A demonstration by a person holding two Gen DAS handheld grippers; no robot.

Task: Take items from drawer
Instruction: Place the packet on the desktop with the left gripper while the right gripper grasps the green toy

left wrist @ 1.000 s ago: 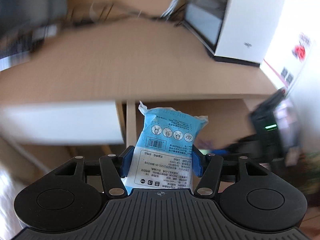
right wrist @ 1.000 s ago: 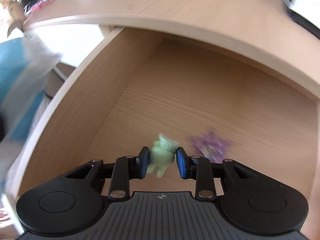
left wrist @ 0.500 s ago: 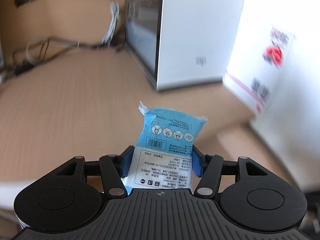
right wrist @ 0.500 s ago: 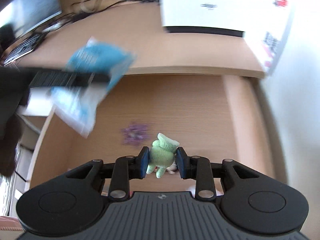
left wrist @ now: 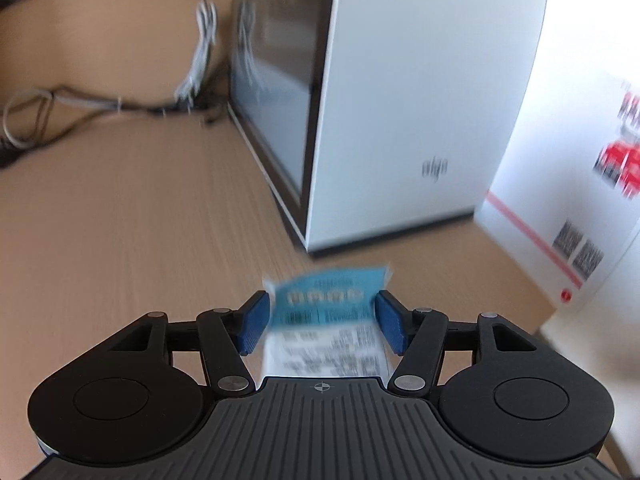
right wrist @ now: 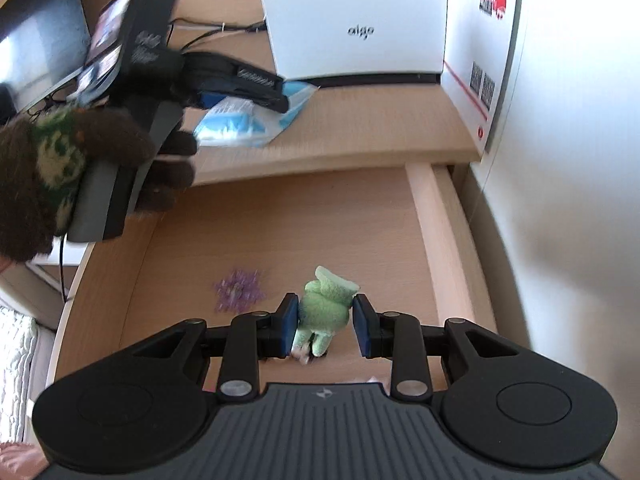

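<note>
Blue packet on desktop; green plush above drawer

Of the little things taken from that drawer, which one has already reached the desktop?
The blue packet, at the left gripper, lies on the desk. The green plush toy and purple trinket are over the drawer.

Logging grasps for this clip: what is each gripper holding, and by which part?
The right gripper pinches the green plush toy by its sides. The left gripper looks open, its blue packet lying loose on the desk.
</note>
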